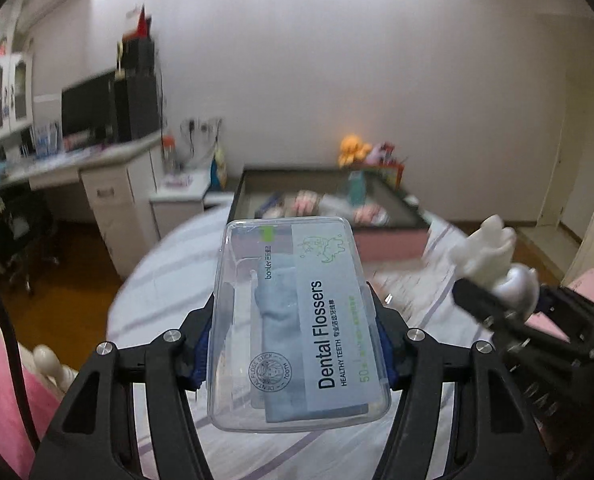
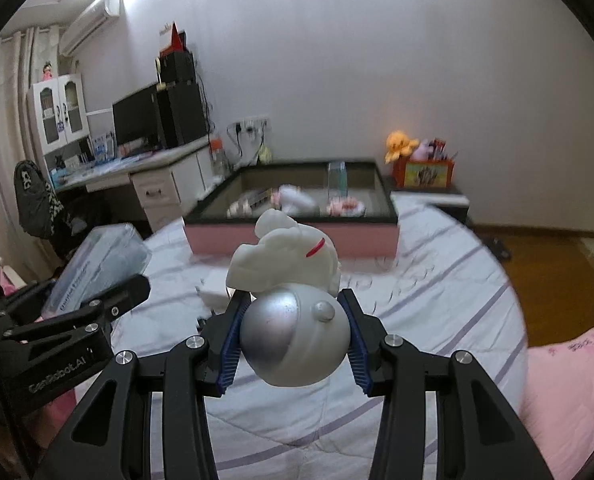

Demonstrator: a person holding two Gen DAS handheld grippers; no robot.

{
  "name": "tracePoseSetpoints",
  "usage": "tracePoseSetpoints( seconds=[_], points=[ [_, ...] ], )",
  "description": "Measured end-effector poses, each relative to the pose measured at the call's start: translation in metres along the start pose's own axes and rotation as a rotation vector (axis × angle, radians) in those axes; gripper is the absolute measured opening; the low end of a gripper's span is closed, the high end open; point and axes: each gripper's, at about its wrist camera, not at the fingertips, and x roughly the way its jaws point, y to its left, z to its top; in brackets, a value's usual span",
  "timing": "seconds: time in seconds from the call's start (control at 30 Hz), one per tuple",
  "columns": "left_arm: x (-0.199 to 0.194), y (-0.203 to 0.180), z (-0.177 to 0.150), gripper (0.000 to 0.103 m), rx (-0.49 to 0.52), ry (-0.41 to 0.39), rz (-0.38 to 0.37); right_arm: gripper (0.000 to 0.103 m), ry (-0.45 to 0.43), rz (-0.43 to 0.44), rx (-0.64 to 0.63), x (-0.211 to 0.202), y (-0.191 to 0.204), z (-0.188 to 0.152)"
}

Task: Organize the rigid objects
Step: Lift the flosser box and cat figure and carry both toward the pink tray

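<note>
Your left claw (image 1: 293, 344) is clamped on a clear floss box (image 1: 297, 320), its blue pads pressing the box's two long sides. The box lies flat between the fingers, label up, reading "Dental Flossers", and it is held in the air above the striped bedsheet (image 1: 169, 280).

Your right claw (image 2: 295, 332) is clamped on a toy (image 2: 293, 304): the pads grip a silver ball-shaped base from either side, and a white figure with a red mark sits on top of that ball. The toy too hangs clear of the sheet. In the left wrist view you can see the right claw and its toy at the right edge, near the floss box but apart from it; in the right wrist view the left claw and its box show at the left edge.

Ahead of both claws a tray (image 2: 293, 236) with a pink front wall and a dark rim rests on the bed. Inside it lie several small things, blurred: a tall clear bottle (image 2: 336, 184) standing upright toward the back, and pink-and-white items on the tray floor that you cannot tell apart.

Beyond the tray's right corner stands a red box (image 2: 423, 174) with an orange plush (image 2: 399, 144) at its left end. To the left, a white desk (image 2: 153, 176) carries a dark monitor (image 2: 135, 120) and a black tower, with a black chair (image 2: 41, 200) in front. A pink quilt (image 2: 569, 384) lies at the right edge of the bed.
</note>
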Motion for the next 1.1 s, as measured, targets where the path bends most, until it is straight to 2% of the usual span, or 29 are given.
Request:
tracePoseSetpoints(
  seconds=[0.1,0.27,0.57,0.8,1.1],
  points=[
    [-0.018,-0.007,0.013,0.063,0.001,-0.059,-0.023,0.046,-0.059,-0.011,-0.017,-0.019,0.003,0.009],
    [-0.042,-0.016,0.024,0.063,0.03,-0.139,0.001,0.046,-0.157,-0.026,-0.034,-0.051,0.008,0.024],
    [-0.07,-0.022,0.035,0.063,0.039,-0.219,0.015,0.046,-0.253,-0.053,-0.063,-0.081,0.021,0.038],
    [-0.071,-0.019,0.041,0.063,0.036,-0.246,0.034,0.046,-0.287,-0.061,-0.084,-0.086,0.028,0.045],
    [-0.064,-0.025,0.046,0.063,0.041,-0.254,0.054,0.047,-0.285,-0.049,-0.092,-0.072,0.028,0.053]
  ],
)
